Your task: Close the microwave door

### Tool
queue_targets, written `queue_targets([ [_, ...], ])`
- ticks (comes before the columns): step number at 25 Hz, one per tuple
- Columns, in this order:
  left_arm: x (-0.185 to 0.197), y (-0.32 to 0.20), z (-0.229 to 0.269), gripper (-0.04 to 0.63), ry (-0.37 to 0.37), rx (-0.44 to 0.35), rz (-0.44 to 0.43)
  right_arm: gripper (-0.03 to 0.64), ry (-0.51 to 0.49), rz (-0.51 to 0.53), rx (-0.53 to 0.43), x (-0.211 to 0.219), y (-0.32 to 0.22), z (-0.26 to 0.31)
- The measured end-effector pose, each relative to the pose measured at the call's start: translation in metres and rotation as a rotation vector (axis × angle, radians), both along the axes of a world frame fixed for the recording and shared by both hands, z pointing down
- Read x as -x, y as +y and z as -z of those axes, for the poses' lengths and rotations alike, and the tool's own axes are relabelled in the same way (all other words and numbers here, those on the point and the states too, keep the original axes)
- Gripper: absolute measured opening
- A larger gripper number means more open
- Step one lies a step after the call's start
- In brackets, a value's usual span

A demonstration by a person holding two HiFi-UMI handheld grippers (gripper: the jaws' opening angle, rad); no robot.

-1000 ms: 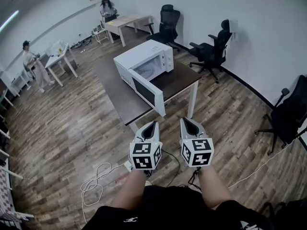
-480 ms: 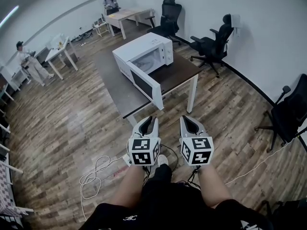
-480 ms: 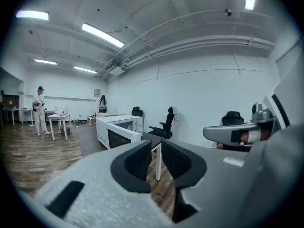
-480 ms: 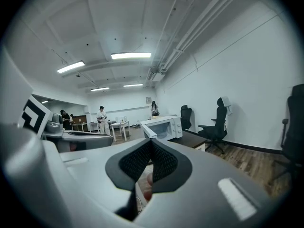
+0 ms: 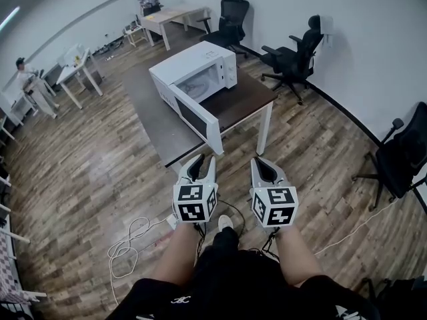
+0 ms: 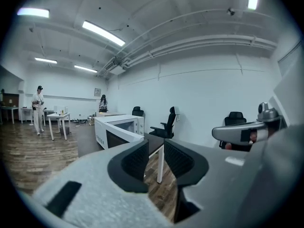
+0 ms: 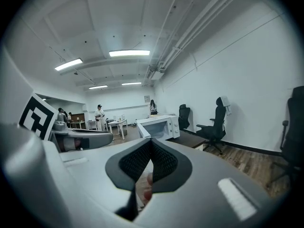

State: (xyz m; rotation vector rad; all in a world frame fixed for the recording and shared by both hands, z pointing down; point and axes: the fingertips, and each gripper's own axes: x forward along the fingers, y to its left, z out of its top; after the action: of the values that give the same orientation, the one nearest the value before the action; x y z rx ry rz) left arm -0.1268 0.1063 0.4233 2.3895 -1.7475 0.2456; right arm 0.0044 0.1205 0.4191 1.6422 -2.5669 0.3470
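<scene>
The left gripper is held low with jaws parted, just opened, nothing between them. At its 12 o'clock the microwave is seen on a dark table, its door swung open. The right gripper is seen closed, empty.

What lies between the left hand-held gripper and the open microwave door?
Nothing stands there: the head view shows only bare wooden floor between the microwave door and the left hand-held gripper, whose empty jaws have just been opening.
</scene>
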Motion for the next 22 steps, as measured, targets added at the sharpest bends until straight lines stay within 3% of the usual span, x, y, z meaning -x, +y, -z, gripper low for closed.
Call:
queue_targets([
  [22, 0.017, -0.131, -0.075, 0.2, -0.049, 0.12, -0.044, 0.009, 0.05, 0.015, 0.083, 0.014, -0.121, -0.033],
])
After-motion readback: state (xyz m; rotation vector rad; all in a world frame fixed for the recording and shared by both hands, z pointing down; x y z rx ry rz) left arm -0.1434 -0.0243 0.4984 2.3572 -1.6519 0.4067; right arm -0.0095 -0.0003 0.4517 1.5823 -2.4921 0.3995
